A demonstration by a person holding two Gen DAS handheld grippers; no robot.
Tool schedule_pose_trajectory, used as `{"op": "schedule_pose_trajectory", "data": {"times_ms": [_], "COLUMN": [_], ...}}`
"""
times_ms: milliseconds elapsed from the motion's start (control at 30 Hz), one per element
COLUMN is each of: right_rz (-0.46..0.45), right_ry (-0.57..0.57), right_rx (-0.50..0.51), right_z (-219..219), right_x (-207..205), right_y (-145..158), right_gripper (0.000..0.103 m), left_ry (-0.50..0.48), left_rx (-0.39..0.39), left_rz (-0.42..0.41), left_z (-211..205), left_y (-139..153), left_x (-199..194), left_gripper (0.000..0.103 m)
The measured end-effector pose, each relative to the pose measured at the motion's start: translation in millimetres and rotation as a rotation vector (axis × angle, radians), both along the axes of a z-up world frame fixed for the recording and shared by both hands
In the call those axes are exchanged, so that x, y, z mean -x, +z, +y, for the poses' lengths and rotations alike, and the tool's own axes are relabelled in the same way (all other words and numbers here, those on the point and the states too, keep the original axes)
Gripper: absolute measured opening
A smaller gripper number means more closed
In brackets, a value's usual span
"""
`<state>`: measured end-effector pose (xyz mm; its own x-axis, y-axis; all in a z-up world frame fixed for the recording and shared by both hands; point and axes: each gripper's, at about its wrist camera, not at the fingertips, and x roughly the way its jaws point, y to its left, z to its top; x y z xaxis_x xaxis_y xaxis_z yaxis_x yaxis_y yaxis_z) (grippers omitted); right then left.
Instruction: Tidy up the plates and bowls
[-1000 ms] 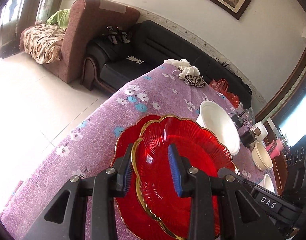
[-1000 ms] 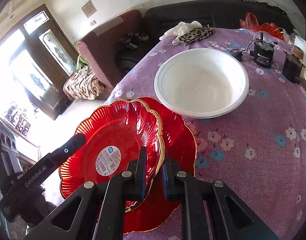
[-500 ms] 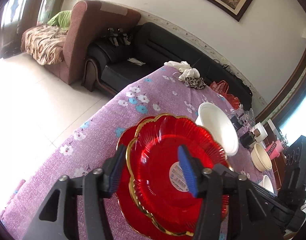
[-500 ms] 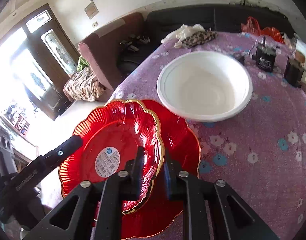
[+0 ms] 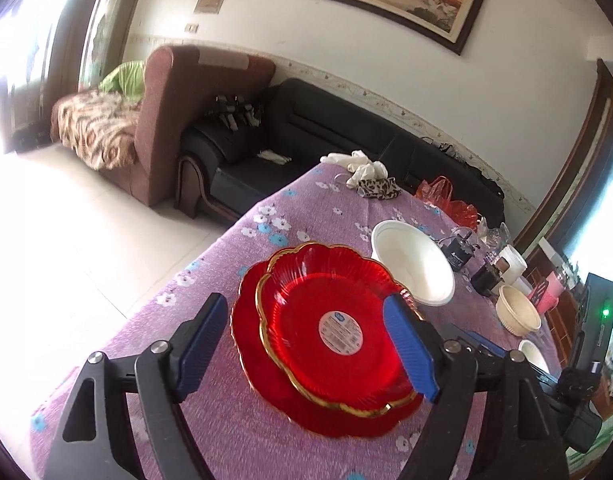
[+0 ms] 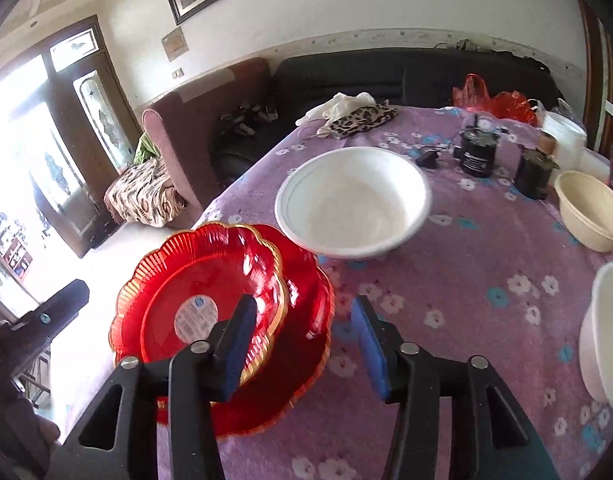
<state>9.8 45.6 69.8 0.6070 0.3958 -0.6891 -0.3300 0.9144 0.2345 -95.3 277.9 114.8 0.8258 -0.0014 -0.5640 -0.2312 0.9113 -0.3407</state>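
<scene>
Left gripper (image 5: 308, 344) jaws opening, nothing pinched; right gripper (image 6: 302, 344) opening too, clear of the upper red plate (image 5: 330, 324), which sits nested, slightly off-centre, on the lower red plate (image 5: 250, 344) at the near table (image 5: 306, 208) edge. Plate stacking looks done; next likely the big white bowl (image 6: 352, 204) just beyond, needing a rim pinch, then the cream bowl (image 6: 590, 210)

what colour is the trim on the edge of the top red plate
Gold, running along the scalloped rim of the top red plate; clearest in the left wrist view.
</scene>
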Motion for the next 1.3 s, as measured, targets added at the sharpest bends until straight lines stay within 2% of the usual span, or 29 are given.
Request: {"op": "schedule_pose_trajectory", "data": {"times_ms": [100,167,233,500,967,1300], "right_rz": [-0.006,-0.010,-0.013,0.006,-0.003,-0.015], "right_ry": [-0.012,-0.022,-0.036,-0.121,-0.286,-0.381], "right_rx": [0.006,0.011,0.016,-0.025,-0.086,-0.131], "right_z": [-15,-28,-42,-105,-206,-249], "right_x": [13,24,33,58,84,75], "right_y": [0,0,-1,-6,-3,-1], "right_gripper": [0.060,0.062,0.063,0.065,0.068,0.068], "left_ry": [0.005,0.009,0.003,-0.077,-0.212,-0.295], "left_rx": [-0.085,-0.134,-0.183,-0.308,-0.387,-0.426], "left_rz": [-0.028,-0.045,-0.059,-0.052,-0.030,0.004], "left_z": [-19,-31,-48,-104,-179,-212], "left_y": [13,19,26,33,23,10], "left_x": [14,22,30,42,43,31], "left_gripper": [0.082,0.089,0.091,0.093,0.093,0.093]}}
